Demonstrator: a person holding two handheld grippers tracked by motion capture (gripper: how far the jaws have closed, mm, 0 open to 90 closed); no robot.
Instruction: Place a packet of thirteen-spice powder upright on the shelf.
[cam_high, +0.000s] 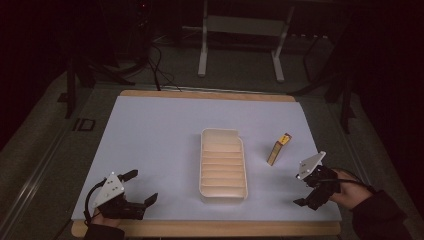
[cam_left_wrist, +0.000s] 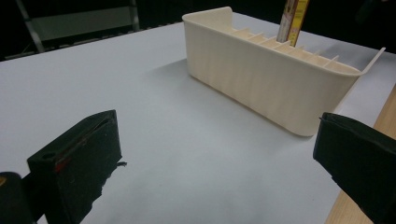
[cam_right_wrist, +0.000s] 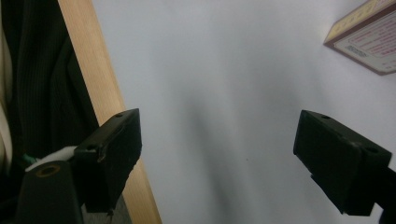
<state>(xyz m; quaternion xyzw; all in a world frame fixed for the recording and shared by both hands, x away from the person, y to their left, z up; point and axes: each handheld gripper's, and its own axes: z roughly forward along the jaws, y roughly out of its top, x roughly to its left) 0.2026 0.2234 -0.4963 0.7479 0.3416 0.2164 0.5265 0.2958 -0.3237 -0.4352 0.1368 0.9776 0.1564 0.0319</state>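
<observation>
Nothing has been picked up yet. The small box (cam_high: 278, 148) stands on the white table (cam_high: 150, 140), right of the middle of the frame, beside the empty cream tray (cam_high: 223, 196). The left tongs (cam_high: 141, 187) and right tongs (cam_high: 310, 192) are both wide open, holding nothing, low in the frame.

box (cam_right_wrist: 366, 39) cut off, print perhaps illegible (blurred)
</observation>
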